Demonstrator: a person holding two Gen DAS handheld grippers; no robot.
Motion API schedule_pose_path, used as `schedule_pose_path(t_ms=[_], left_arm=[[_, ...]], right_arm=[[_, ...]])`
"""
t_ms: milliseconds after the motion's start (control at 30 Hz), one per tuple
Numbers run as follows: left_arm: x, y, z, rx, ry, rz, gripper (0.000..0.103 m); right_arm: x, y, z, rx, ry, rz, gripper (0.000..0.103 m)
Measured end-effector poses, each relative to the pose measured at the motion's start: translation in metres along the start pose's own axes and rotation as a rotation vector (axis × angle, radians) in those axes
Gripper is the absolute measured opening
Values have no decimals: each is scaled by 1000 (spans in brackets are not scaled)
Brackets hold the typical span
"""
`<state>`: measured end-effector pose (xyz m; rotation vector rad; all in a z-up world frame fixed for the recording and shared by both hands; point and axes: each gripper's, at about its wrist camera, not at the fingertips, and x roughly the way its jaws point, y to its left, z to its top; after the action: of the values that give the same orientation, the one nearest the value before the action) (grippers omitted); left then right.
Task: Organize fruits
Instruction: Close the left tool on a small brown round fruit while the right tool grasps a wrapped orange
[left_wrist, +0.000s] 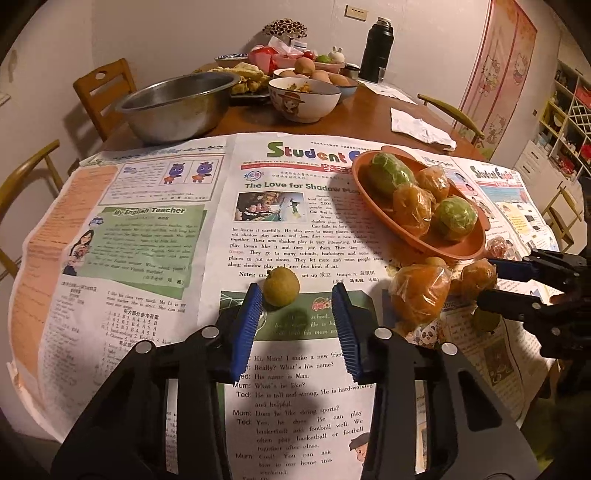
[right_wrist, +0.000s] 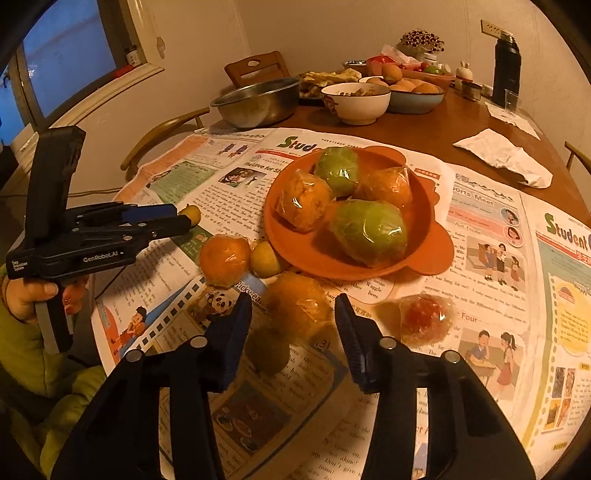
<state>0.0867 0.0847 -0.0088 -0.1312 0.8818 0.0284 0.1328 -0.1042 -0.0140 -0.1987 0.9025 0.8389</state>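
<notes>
Left wrist | left claw (left_wrist: 296, 290) released around small fruit (left_wrist: 280, 287) | right claw (right_wrist: 292, 301) released around wrapped orange (right_wrist: 301, 314)

Dim warm indoor light, glare on wrapped fruit, soft shadows, strong fisheye bending at edges.

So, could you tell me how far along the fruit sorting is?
Done: four wrapped fruits lie on the plate. In hand: a small fruit sits at the left gripper tips, a wrapped orange inside the right gripper; neither looks clamped. Left: the red fruit and others on the newspaper.
</notes>
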Motion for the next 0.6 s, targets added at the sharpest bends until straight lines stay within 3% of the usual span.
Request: schedule_pose_path(t_ms=[133,300,600], left_arm=[[4,3,1,-7,6,-2,27],[8,4,2,-8,13,-6,18],[20,4,6,-6,29,10,16]], right_arm=[[3,0,1,-4,9,17,39],[2,0,-1,-9,4,30,37],[-6,1,-3,-19,-22,47,35]])
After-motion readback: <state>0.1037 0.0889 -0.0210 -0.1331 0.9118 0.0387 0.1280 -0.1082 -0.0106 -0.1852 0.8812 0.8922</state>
